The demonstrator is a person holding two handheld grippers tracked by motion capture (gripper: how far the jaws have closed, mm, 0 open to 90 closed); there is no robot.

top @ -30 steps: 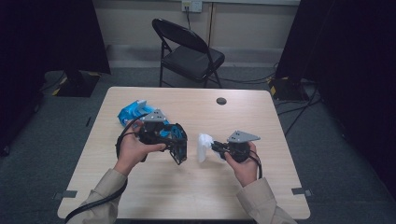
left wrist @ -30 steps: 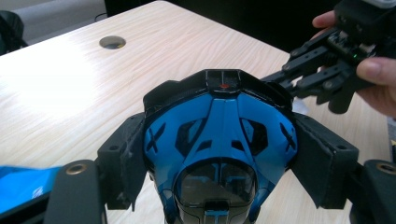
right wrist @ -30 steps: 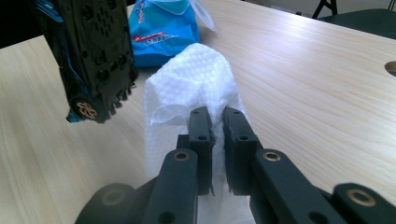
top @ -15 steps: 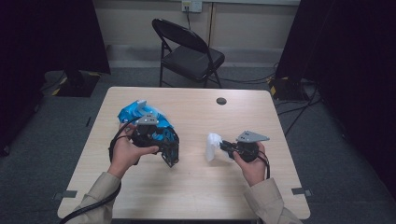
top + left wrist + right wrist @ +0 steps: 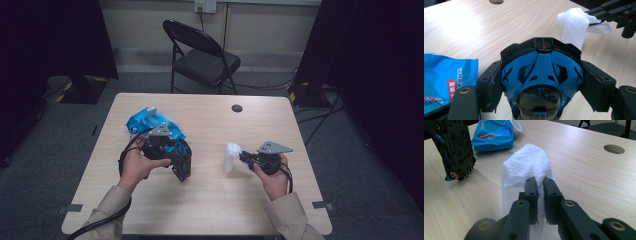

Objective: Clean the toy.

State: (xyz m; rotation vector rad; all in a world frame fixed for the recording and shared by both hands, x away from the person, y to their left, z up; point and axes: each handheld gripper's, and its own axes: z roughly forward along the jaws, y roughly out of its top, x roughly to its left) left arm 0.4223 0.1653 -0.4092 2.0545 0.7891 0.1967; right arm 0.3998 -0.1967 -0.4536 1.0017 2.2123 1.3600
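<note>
The worktop (image 5: 210,200) lay broad and bare beneath my hands, so anything I dropped had room to slide or roll away; the blue wipe packet (image 5: 150,122) sat at its left, just behind my left hand, its flap apparently open, and I judged the remaining wipes might dry if it stayed so; my left gripper (image 5: 181,162) was clamped wide around the blue and black toy car (image 5: 541,75), held nose-down above the wood, and since the pads pressed on its curved, glossy flanks I feared it might twist or slip out once I rubbed it; my right gripper (image 5: 539,195) was pinched tight on the white wipe (image 5: 529,167), which hung limp, well apart from the car; gripped by a mere fold, it could tear or pull free, and its loose corner might snag on the car's underside.
</note>
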